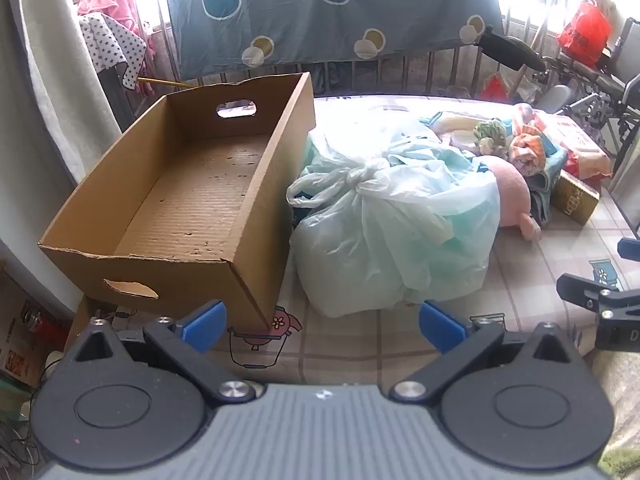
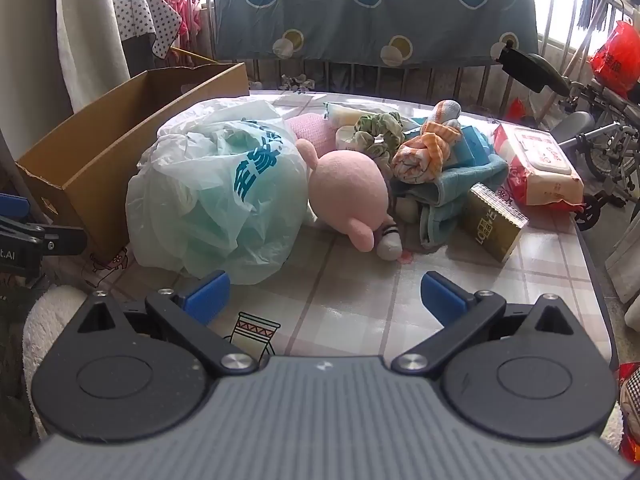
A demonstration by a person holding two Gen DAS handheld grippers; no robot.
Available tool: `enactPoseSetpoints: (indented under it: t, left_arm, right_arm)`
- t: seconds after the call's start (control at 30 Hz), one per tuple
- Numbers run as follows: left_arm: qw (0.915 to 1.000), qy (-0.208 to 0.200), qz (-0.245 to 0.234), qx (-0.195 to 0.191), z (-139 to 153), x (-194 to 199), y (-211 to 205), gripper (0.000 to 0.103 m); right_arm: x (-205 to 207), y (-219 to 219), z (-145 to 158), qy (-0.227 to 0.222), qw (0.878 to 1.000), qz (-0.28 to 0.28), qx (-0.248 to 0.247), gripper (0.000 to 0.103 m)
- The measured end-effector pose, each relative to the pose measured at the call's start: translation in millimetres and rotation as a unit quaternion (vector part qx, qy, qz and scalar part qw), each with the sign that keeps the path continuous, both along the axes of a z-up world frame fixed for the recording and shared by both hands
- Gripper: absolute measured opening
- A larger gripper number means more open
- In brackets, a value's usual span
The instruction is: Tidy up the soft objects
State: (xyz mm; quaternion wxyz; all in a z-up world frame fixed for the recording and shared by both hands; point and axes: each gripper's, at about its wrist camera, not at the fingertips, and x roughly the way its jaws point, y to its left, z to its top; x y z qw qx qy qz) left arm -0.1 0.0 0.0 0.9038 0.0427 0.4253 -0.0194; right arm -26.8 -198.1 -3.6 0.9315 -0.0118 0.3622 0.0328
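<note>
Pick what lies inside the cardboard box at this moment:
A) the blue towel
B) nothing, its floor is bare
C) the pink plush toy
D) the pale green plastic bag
B: the left wrist view looks straight into the cardboard box and shows only its bare corrugated floor, while the plastic bag, pink plush toy and blue towel all lie on the table outside it.

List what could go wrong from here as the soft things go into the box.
1. The plastic bag is loosely knotted and leans on the plush; lifting either may drag the other.
2. The box sits at the table's left edge, so a push while loading might tip it off.
3. The gold carton and wipes pack lie against the towel; pulling it could knock them off.
</note>
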Motion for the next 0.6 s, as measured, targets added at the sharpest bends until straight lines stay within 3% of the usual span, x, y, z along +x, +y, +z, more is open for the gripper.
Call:
enactPoseSetpoints:
  t: [0.6]
  left_arm:
    - [1.0000, 0.006, -0.003, 0.006, -1.0, 0.1, -3.3, 0.103]
  right_arm:
    - [-1.8, -3.3, -0.3, 0.003, 1.000, -0.004, 0.005, 0.102]
